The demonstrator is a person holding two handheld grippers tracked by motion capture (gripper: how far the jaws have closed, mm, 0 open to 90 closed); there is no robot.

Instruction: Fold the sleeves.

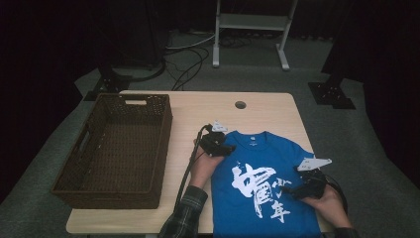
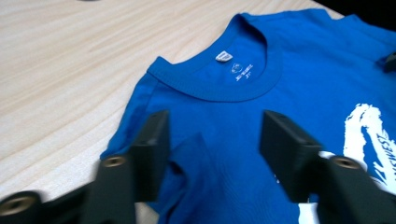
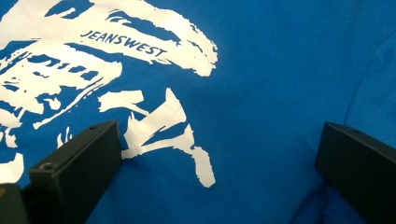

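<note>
A blue T-shirt (image 1: 262, 198) with a white brush-style print lies flat on the right half of the wooden table (image 1: 198, 109), collar towards the far side. My left gripper (image 1: 227, 148) hovers low over the shirt's left shoulder, beside the collar (image 2: 219, 91). In the left gripper view the shirt (image 2: 303, 56) lies under my left gripper (image 2: 215, 130), whose jaws stand apart with a small raised fold of cloth between them, not pinched. My right gripper (image 1: 295, 191) sits over the shirt's right side. In the right gripper view my right gripper (image 3: 222, 140) is wide open above the print (image 3: 154, 121).
A large dark wicker basket (image 1: 163, 144) stands on the left half of the table, with nothing in it. A cable hole (image 1: 240, 105) is near the far edge. Beyond the table are a white stand (image 1: 250, 22) and floor cables. A plaid sleeve (image 1: 185, 213) enters at the bottom.
</note>
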